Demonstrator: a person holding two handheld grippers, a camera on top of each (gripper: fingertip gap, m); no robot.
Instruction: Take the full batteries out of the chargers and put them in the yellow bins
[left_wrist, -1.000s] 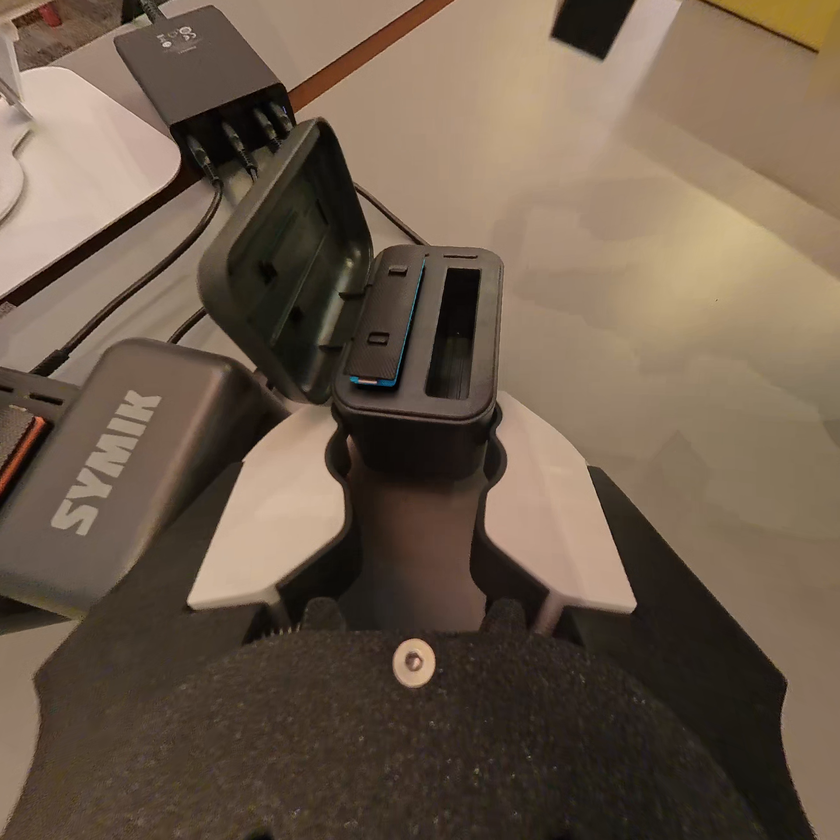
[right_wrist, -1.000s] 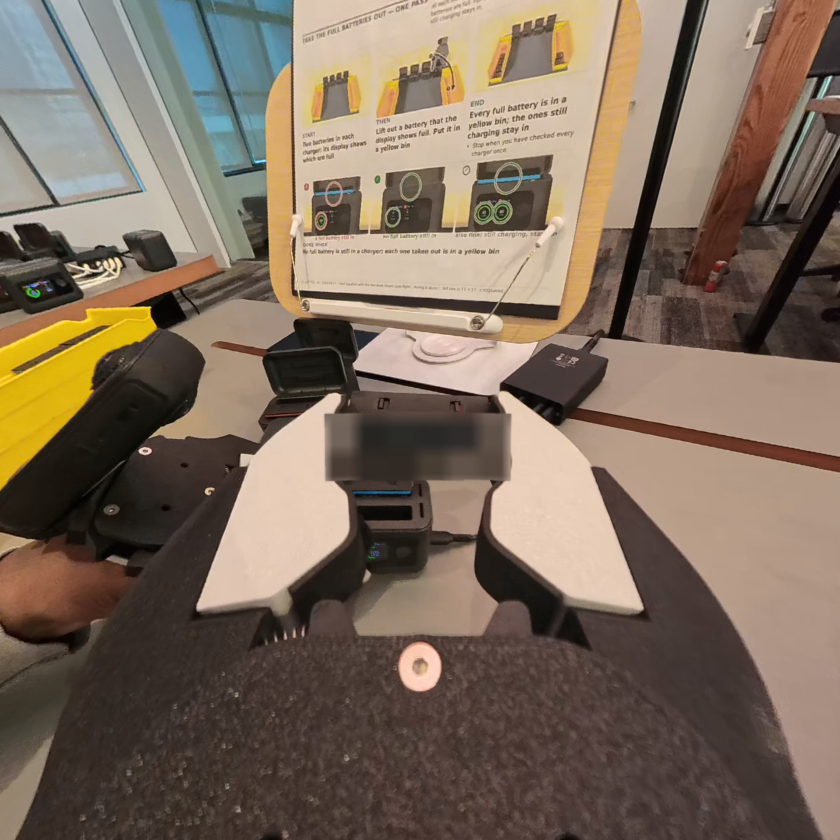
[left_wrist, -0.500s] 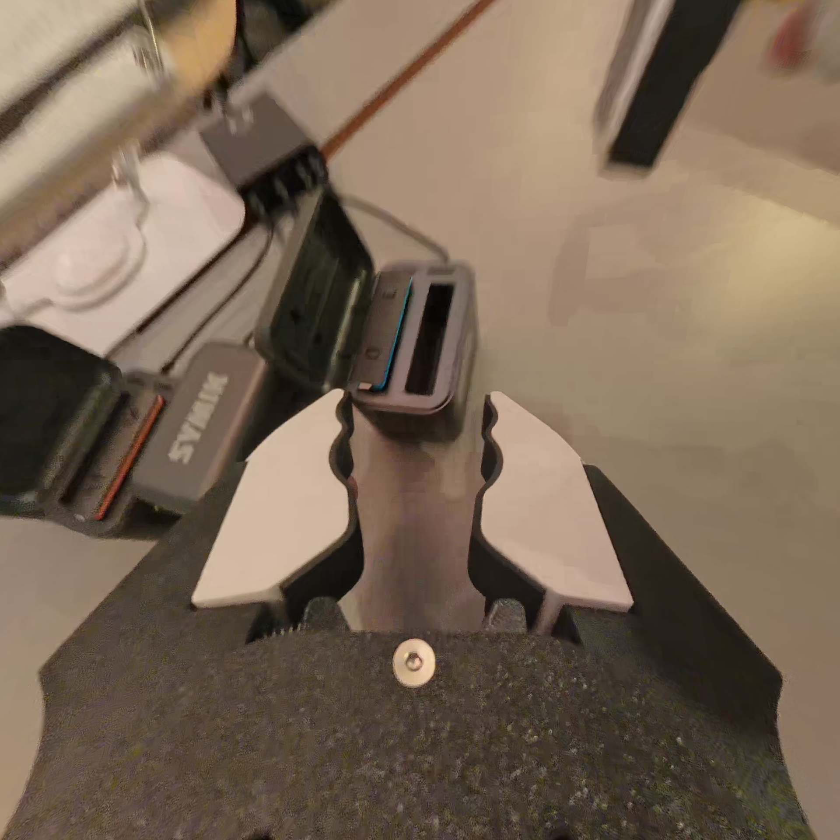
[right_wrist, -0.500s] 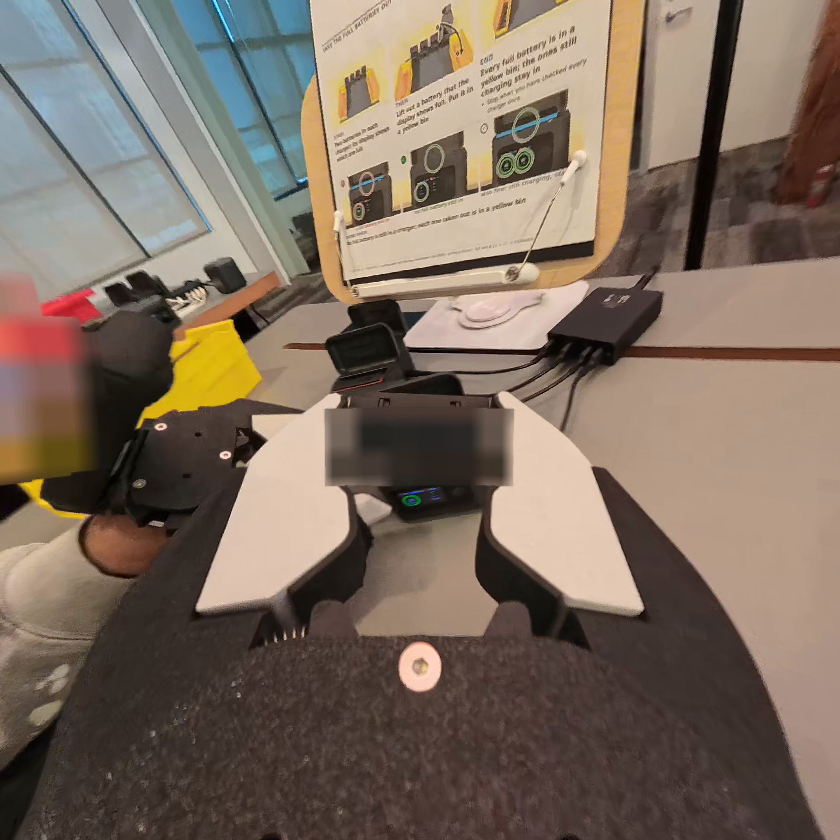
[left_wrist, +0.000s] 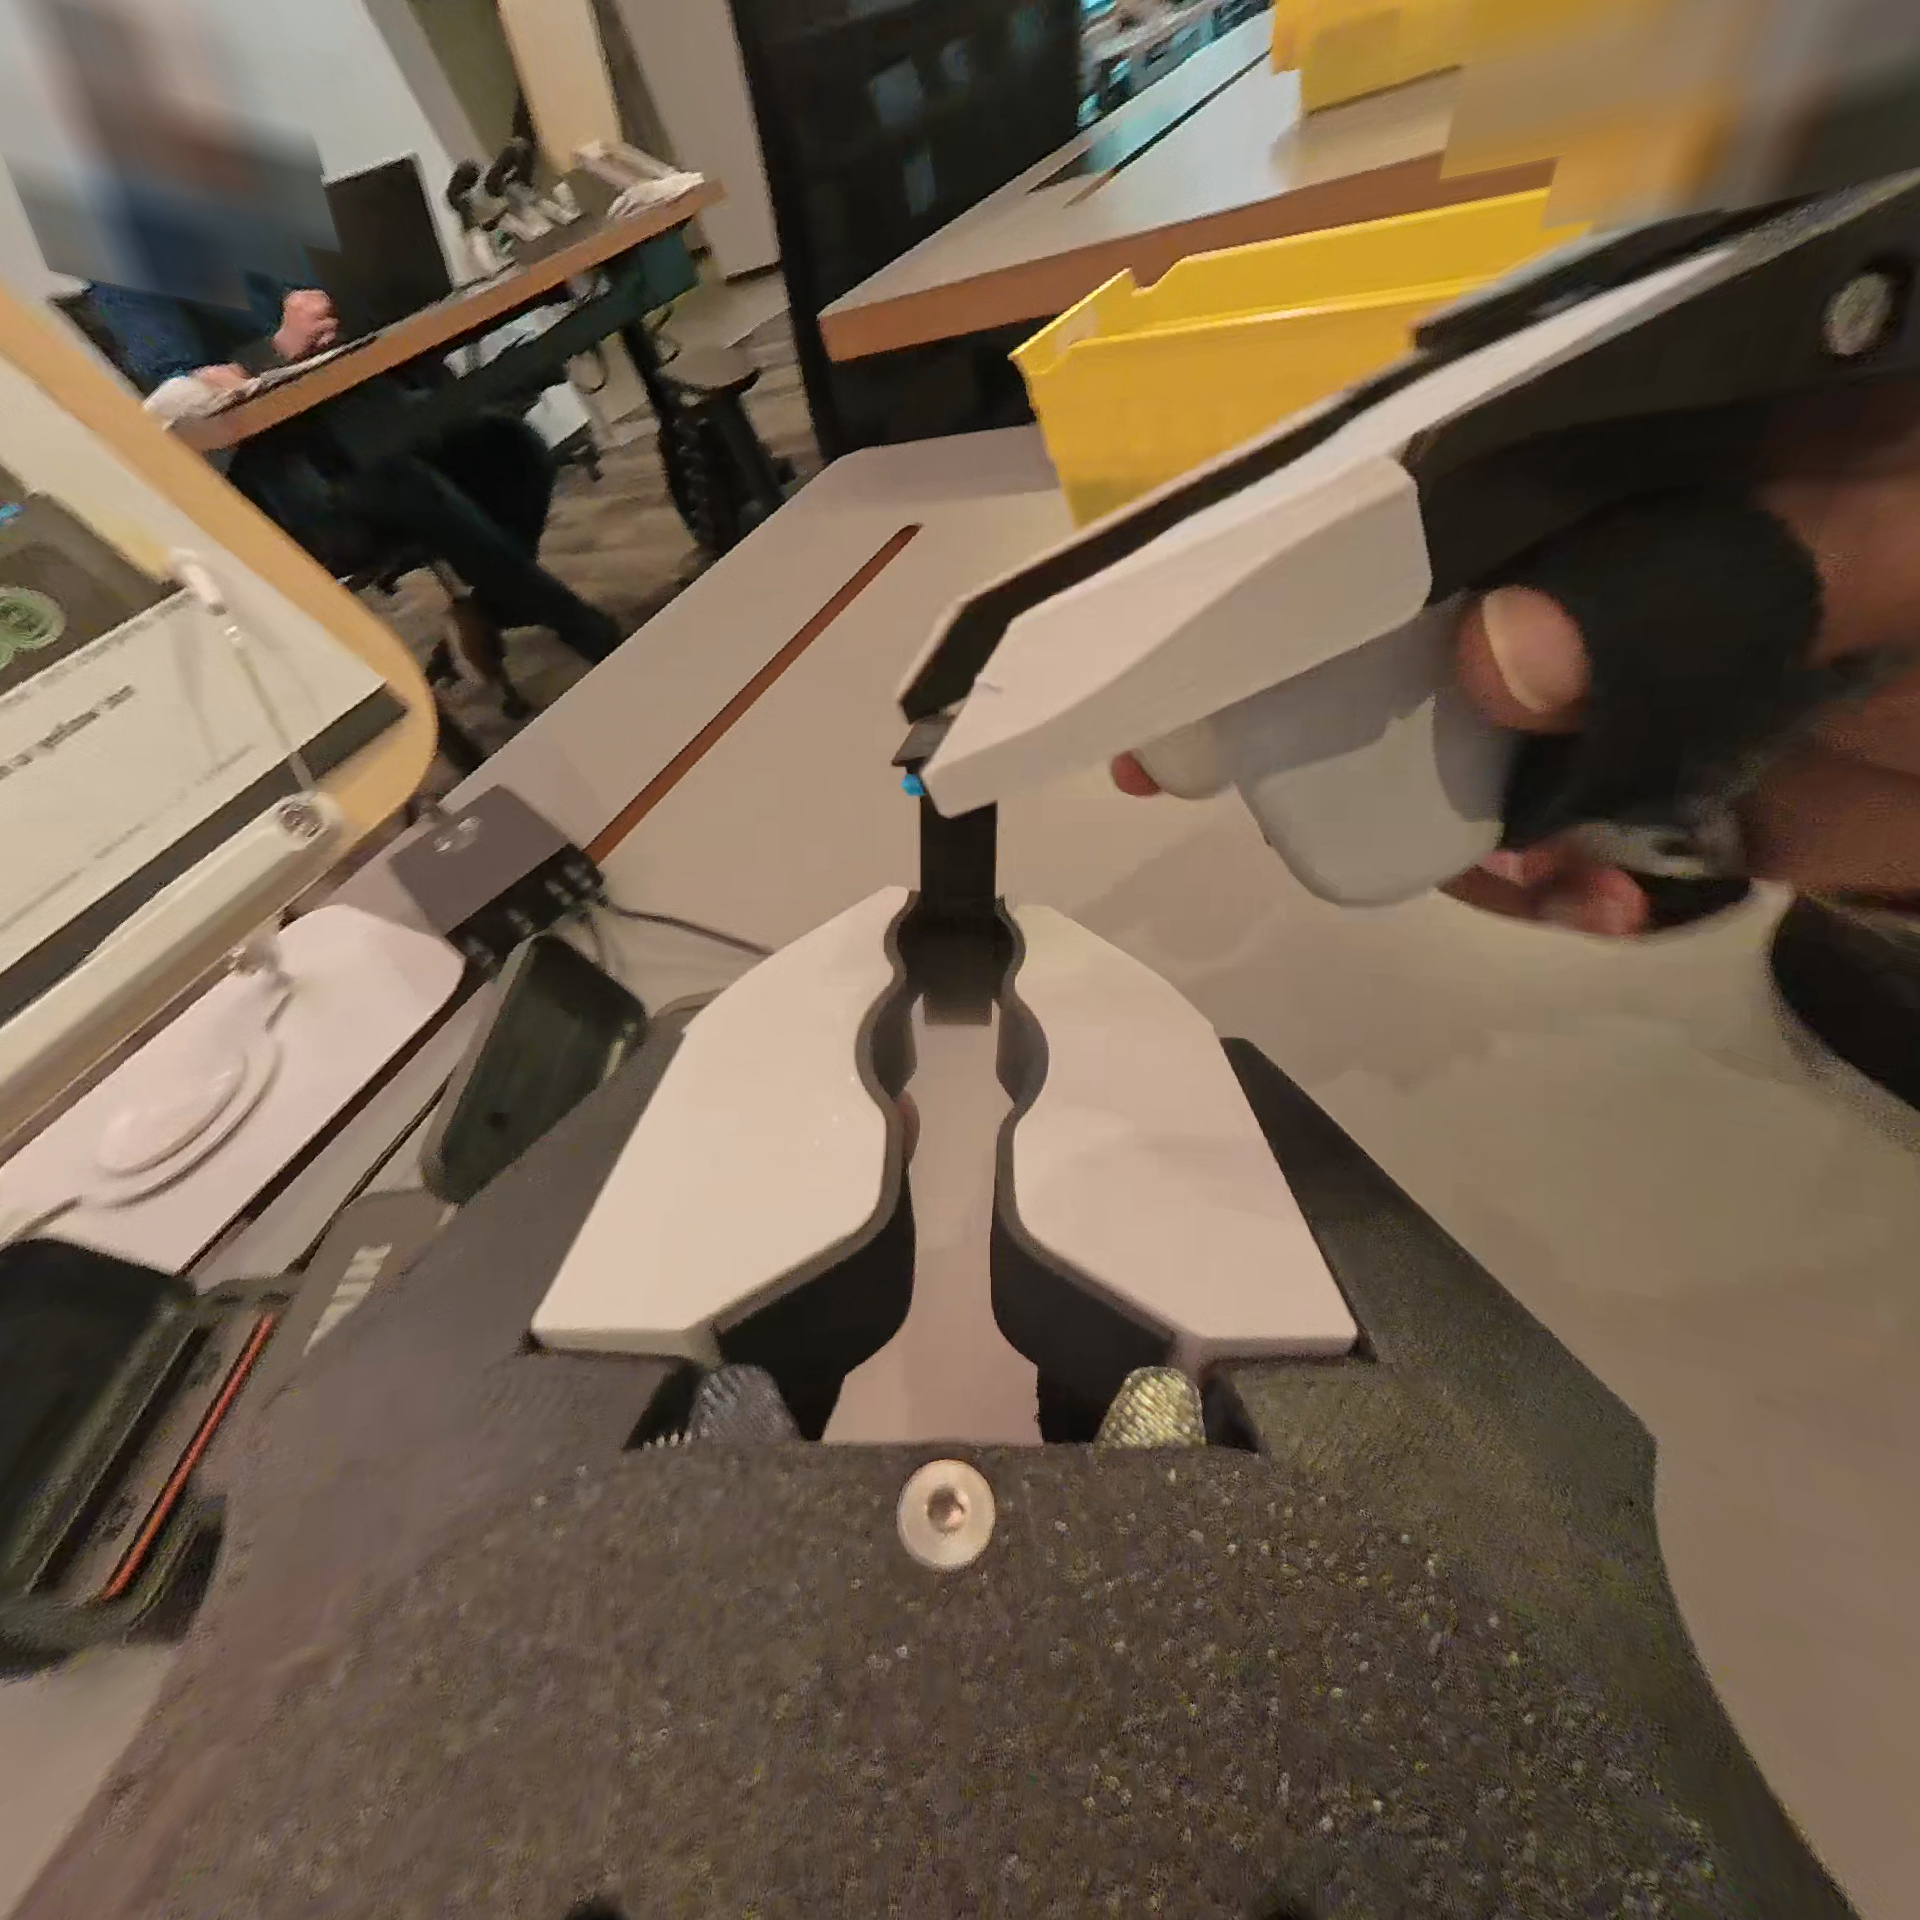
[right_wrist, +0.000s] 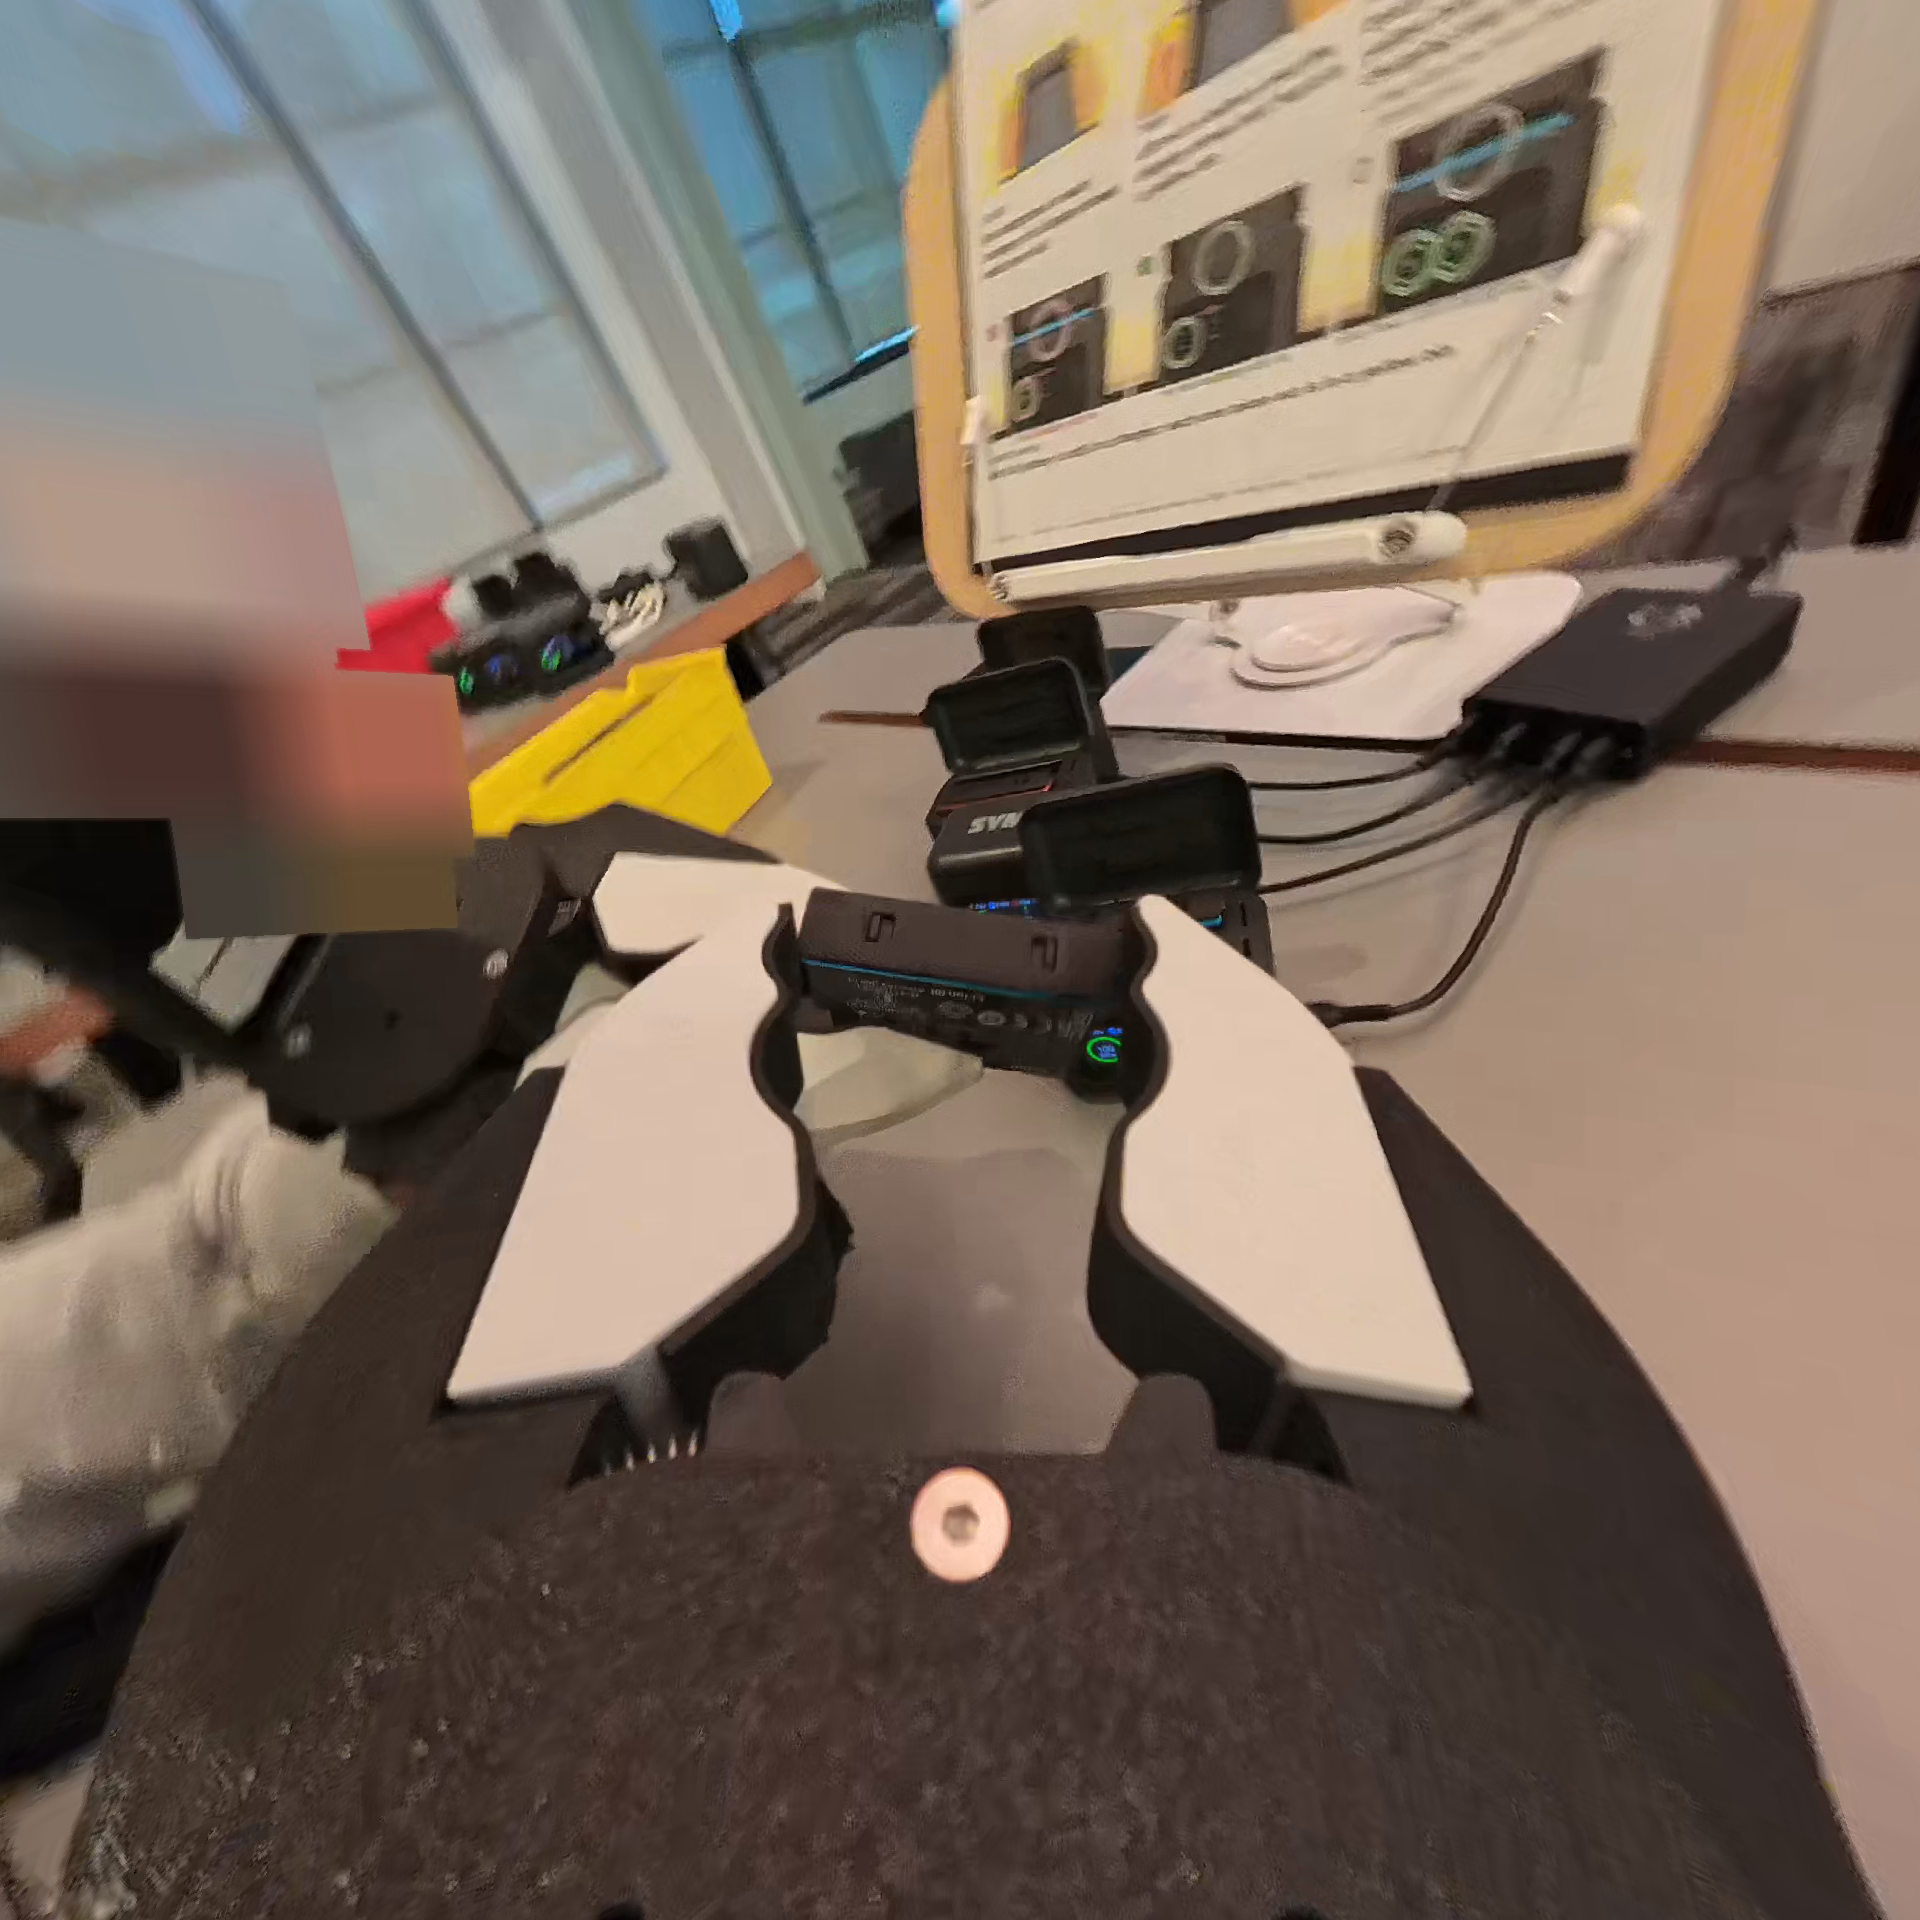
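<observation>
Clamping a flat black battery with a blue stripe (right_wrist: 961, 961) between its fingertips, the right gripper (right_wrist: 961, 987) held it clear of the open black chargers (right_wrist: 1138, 883). The left gripper (left_wrist: 958, 961), nearly closed, pinched that battery's lower end, judging by its own view. The yellow plastic bin (right_wrist: 634, 748) waited on the grey surface (right_wrist: 1610, 1039); delivery remained undone, other chargers unchecked.

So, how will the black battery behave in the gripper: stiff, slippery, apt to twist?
The battery looks like a rigid, hard-shelled slab, so it should not flex. The right gripper pinches only its short ends, so the smooth plastic may slip or pivot.
</observation>
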